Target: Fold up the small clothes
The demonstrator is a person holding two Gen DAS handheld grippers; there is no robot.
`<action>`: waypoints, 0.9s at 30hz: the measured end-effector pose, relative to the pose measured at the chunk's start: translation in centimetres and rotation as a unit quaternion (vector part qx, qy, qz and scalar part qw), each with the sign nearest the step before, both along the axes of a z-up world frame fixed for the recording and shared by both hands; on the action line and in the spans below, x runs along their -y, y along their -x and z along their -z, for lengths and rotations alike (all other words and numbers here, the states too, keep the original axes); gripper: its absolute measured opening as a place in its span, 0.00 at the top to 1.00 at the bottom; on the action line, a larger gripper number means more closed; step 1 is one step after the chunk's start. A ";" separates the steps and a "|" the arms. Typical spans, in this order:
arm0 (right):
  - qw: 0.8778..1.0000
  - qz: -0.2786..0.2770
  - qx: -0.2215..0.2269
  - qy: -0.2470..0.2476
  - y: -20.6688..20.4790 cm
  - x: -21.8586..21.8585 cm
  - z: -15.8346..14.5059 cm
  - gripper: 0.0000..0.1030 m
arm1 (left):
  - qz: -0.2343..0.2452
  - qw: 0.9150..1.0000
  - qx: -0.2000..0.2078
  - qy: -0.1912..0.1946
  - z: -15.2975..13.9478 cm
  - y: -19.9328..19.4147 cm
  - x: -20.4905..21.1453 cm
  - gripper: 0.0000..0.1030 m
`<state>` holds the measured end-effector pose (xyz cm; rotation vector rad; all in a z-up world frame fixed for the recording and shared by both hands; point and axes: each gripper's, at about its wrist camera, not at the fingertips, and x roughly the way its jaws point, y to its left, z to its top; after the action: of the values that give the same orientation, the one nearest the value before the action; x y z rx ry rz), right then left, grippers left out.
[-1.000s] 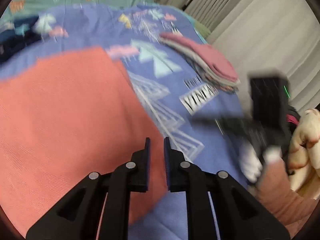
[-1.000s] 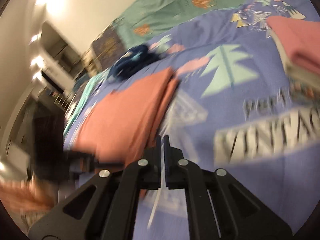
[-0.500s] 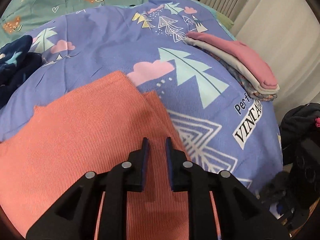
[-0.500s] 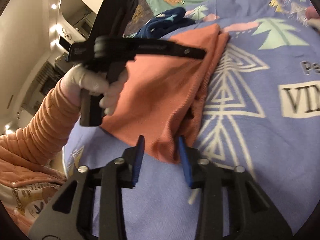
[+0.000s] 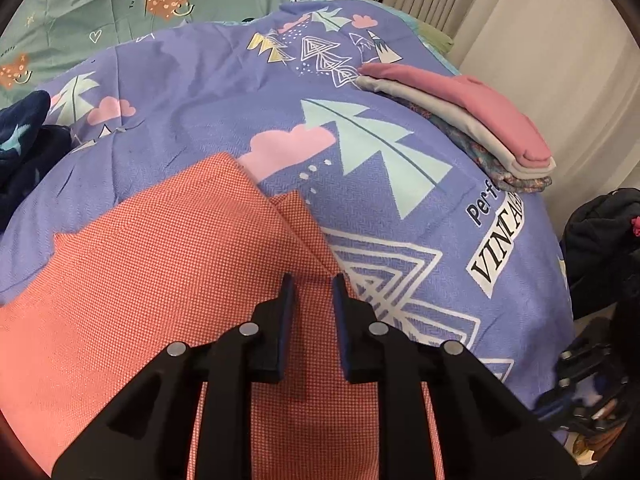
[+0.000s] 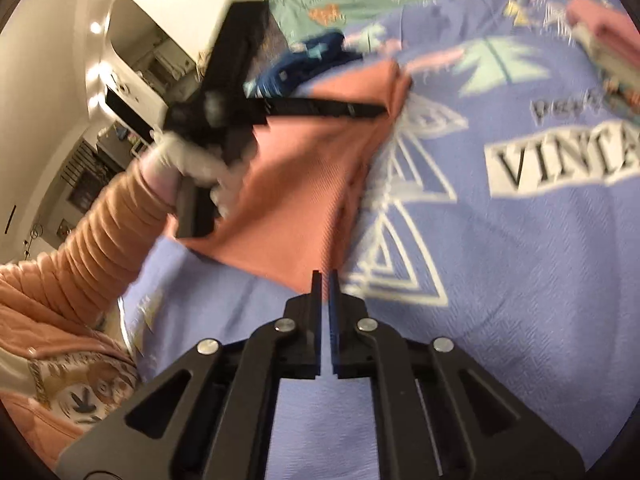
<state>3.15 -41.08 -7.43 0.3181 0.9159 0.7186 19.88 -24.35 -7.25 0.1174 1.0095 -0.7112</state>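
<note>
A coral garment (image 5: 160,272) lies partly folded on the purple printed blanket (image 5: 200,92). My left gripper (image 5: 312,280) hovers over its right fold edge, jaws a little apart and opening, with nothing between them. In the right wrist view a gloved hand holds that left gripper (image 6: 360,109) level above the coral garment (image 6: 304,184). My right gripper (image 6: 325,276) has its jaws almost together, just starting to open. Its tips sit on the garment's near corner, which looks pinched between them.
A stack of folded clothes (image 5: 472,128), pink on top, sits at the blanket's far right. Dark navy clothes (image 5: 24,148) lie at the left. A teal sheet (image 5: 120,4) lies beyond. A dark bag (image 5: 600,232) stands off the right edge. A ribbed orange sleeve (image 6: 92,232) reaches in.
The left gripper slid right over the garment to its fold edge, and its jaws widened slightly. The right jaws, wide around the garment's near corner half a second ago, now stand almost together there.
</note>
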 end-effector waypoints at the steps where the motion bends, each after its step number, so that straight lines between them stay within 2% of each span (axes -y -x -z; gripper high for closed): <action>1: 1.000 -0.001 0.014 -0.002 0.2 -0.5 -0.7 0.88 | -0.002 1.000 0.002 0.000 0.0 0.0 0.0 0.80; 3: 1.000 -0.006 0.028 -0.003 0.3 -1.8 -1.3 0.84 | -0.007 1.000 0.009 0.000 -0.1 0.3 0.0 0.80; 5: 1.000 0.006 0.017 0.016 -0.3 -3.2 -0.4 0.83 | -0.014 1.000 0.026 -0.003 -0.7 0.9 -0.1 0.78; 6: 0.999 0.023 -0.002 0.036 -0.7 -3.7 0.5 0.83 | -0.015 0.999 0.035 -0.002 -1.1 1.4 -0.2 0.69; 7: 0.995 0.052 -0.040 0.073 -1.2 -4.1 2.3 0.84 | -0.013 0.999 0.048 0.000 -1.6 2.2 -0.5 0.64; 8: 0.994 0.071 -0.039 0.074 -1.1 -3.8 3.0 0.98 | -0.010 0.998 0.060 -0.001 -2.1 2.8 -0.8 0.61; 12: 0.993 0.101 -0.041 0.047 -0.5 -3.1 3.1 0.98 | 0.006 0.995 0.102 0.004 -4.4 5.9 -2.3 0.59; 14: 0.992 0.108 -0.029 0.060 -0.1 -3.4 3.0 0.98 | 0.005 0.993 0.117 0.007 -5.6 7.6 -3.5 0.55; 15: 0.991 0.109 -0.024 0.068 0.1 -3.7 3.0 0.98 | 0.002 0.992 0.127 0.005 -6.1 8.4 -4.1 0.49; 16: 0.990 0.112 -0.014 0.086 0.3 -4.2 2.7 0.98 | -0.005 0.990 0.140 0.003 -6.7 9.4 -5.0 0.47; 20: 0.985 0.118 0.006 0.126 0.7 -5.2 2.7 0.98 | -0.025 0.985 0.168 0.004 -8.0 12.0 -7.9 0.46; 27: 0.976 0.140 0.016 0.166 1.2 -6.5 2.6 0.98 | -0.083 0.983 0.161 -0.013 -7.3 14.6 -13.7 0.46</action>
<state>1.96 -34.55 -10.04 0.1324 0.9206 0.3032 5.27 -10.69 0.07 0.1643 0.7088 -0.5067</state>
